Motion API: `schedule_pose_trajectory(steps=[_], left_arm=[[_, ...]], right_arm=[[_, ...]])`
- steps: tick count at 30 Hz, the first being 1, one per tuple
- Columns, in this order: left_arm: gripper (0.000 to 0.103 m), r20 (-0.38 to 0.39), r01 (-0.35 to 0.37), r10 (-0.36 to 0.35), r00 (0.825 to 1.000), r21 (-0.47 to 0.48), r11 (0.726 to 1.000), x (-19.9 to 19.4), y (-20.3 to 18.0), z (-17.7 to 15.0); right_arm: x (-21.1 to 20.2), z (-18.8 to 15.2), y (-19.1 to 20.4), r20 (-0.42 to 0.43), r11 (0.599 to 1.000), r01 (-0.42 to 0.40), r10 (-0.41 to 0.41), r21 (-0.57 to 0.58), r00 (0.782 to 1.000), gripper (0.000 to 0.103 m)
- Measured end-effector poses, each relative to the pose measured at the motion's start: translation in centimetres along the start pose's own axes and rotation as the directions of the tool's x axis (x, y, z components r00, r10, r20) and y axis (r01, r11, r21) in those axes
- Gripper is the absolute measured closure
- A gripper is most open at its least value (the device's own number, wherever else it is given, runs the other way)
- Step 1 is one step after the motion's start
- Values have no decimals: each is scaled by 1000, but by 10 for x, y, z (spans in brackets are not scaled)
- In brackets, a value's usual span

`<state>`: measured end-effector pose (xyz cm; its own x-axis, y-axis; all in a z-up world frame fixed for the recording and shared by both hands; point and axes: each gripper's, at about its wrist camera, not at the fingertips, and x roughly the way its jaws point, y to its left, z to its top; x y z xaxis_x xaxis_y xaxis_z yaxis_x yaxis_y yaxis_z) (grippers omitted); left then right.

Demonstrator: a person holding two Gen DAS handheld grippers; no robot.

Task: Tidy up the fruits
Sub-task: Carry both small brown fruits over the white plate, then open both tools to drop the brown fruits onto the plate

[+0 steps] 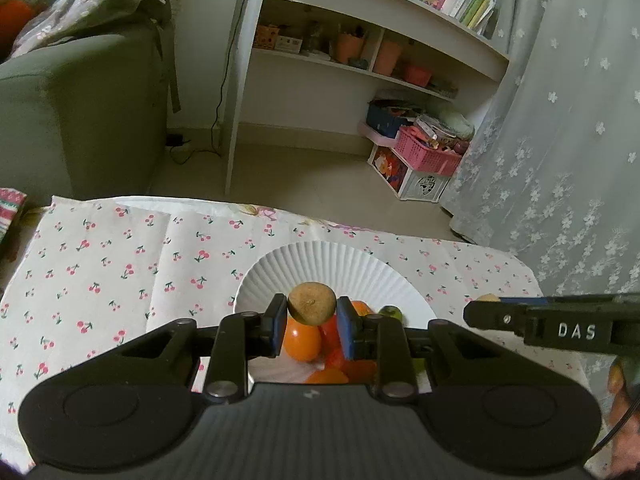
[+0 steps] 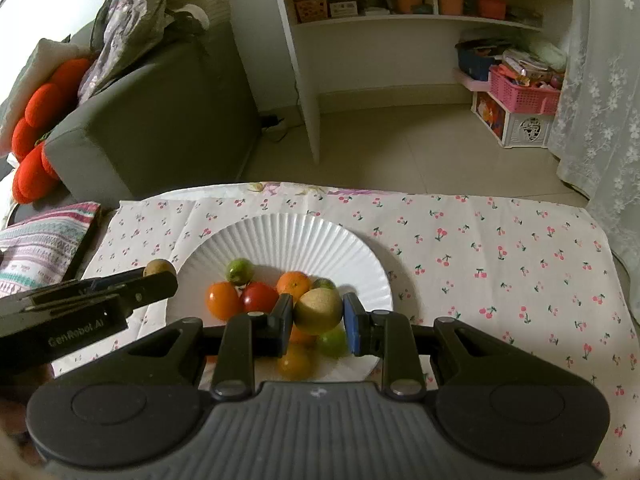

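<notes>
Each gripper, left (image 1: 312, 318) and right (image 2: 318, 314), clenched one brown fruit (image 1: 312, 304) above the plate (image 2: 288, 236); six fruits crowded its six o'clock.

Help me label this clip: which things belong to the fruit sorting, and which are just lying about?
Job:
- left gripper holding brown fruit
- right gripper holding tan fruit
- paper plate
- red tomato

Lying about:
- sofa
- pink basket
- shelf

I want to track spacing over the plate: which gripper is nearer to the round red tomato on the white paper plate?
Right. The right gripper, shut on a brown fruit, sits just beside the red tomato. The left gripper, holding another brown fruit, is out past the plate's rim.
</notes>
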<state>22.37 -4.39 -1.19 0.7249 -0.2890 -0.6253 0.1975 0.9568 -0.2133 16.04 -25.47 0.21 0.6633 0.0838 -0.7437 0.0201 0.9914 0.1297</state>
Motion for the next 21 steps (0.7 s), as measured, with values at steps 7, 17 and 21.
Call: schedule_pose_trajectory(steps=[7,17,21], left_arm=[[92,14,9,-9,1000,-14,1000,8,14,10],[92,-6,13,-13,1000,27,1000,31,12,11],[92,-47,-22,24,999,32,999,42,13,6]], right_arm=[[11,11,-4,-2,1000,-4,4,16,1000,79],[35,16,-14,-29,998,-10,12,67,1000,79],[50,13,-8,-52,999,11,-8,53,999,79]])
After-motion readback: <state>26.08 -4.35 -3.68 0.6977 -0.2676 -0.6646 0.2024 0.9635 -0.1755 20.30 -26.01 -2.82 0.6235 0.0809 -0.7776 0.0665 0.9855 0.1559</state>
